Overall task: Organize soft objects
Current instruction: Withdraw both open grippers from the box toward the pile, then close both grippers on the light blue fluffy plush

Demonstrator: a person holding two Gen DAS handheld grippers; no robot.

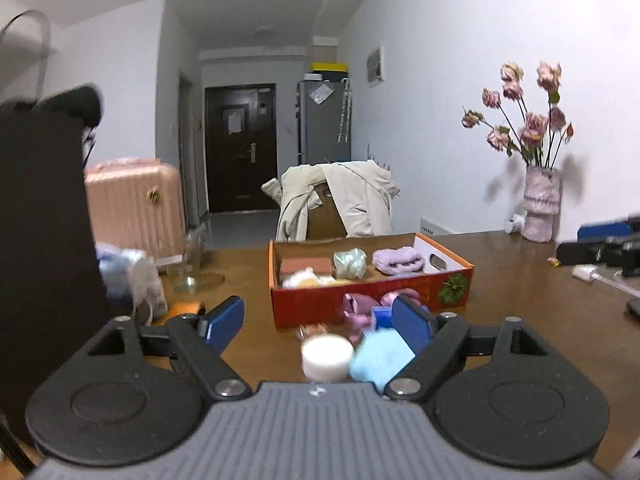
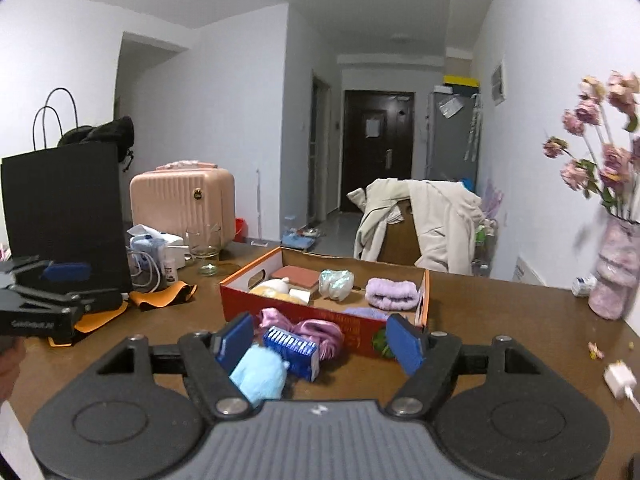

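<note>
The orange cardboard box (image 2: pixel 320 312) is sitting on the brown surface (image 2: pixel 500 320), and everything here is placed against it. Inside it are lying a lilac fluffy headband (image 2: pixel 390 293) at its right end, a pale green shiny bundle (image 2: pixel 336 283) near its middle, a terracotta block (image 2: pixel 298 276) behind that, and a white and yellow plush (image 2: pixel 274 288) at its left end.

In front of the box, on the near side, 4 things are crowding together: a pink satin piece (image 2: pixel 316 334) touching the box wall, a blue packet (image 2: pixel 292 352) lying across it, a light blue plush (image 2: pixel 260 374) nearest the cameras, and a white round tub (image 1: pixel 326 356) left of the plush, seen only from the left wrist.

The right gripper (image 2: pixel 320 344) is hovering in front of the box with its jaws spread wide and holding nothing. The light blue plush is lying just inside its left finger, and the blue packet and satin piece are sitting between the 2 pads (image 2: pixel 402 342).

The left gripper (image 1: pixel 318 322) is also facing the box, jaws spread wide and empty. The white tub is lying between them, and the light blue plush (image 1: pixel 380 358) is resting against the inner side of its right finger; whether it is touching I cannot tell.
</note>
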